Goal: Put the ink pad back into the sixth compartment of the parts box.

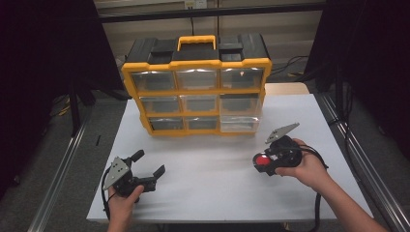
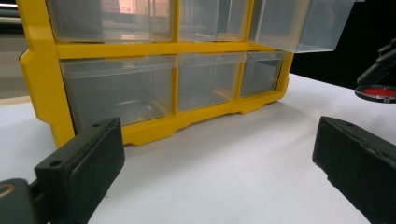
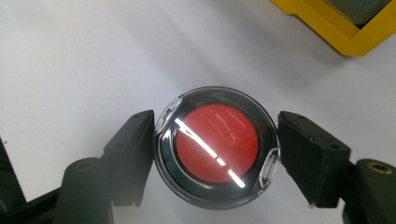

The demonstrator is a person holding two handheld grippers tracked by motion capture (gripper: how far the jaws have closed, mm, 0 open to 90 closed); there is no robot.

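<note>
Nine-drawer yellow organizer (image 1: 196, 92) on the table (image 1: 212, 183)
Right gripper (image 3: 215, 154) clamps one round red case (image 3: 215, 145); left gripper (image 1: 147, 164) spread wide.

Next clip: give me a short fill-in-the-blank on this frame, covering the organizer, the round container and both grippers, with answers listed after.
1. The right gripper is shut on a round container whose inside is coloured ____.
2. The left gripper holds nothing and its jaws stand ____.
3. The drawer organizer has a frame coloured ____.
4. Its clear drawers sit in three rows of ____.

Missing words: red; open; yellow; three
</note>
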